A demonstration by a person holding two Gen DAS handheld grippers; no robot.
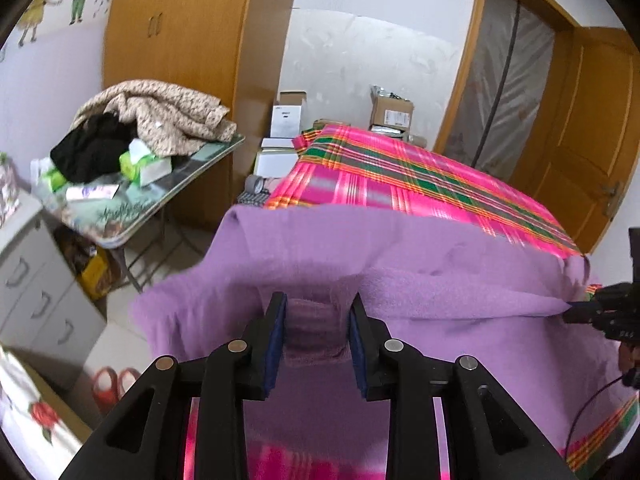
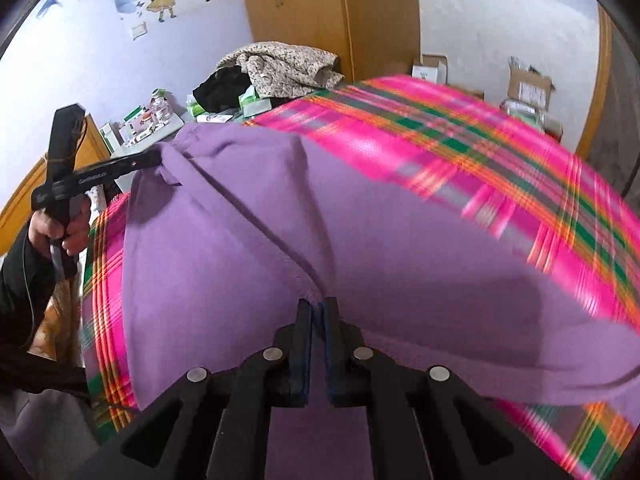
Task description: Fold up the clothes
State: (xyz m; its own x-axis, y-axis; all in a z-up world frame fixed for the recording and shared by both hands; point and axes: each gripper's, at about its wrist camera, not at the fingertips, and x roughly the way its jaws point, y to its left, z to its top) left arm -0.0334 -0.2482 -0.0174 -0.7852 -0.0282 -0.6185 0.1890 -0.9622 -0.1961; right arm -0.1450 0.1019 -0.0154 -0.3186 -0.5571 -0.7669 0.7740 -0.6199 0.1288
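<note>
On the plaid bedspread lies the purple garment. My right gripper pinches its near edge; my left gripper straddles a ribbed band, clamped there I judge. Mid-fold: next, carry both edges across evenly.

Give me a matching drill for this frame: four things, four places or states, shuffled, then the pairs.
Things:
1. left hand-held gripper
2. right hand-held gripper
3. purple garment
4. beige patterned cloth

States:
A. spread over the pink plaid bedcover
B. pads nearly together, pinching purple fabric
C. heaped on the side table
D. pads apart, a bunched purple fold between them

Pairs: 1-D, 2-B, 3-A, 4-C
</note>
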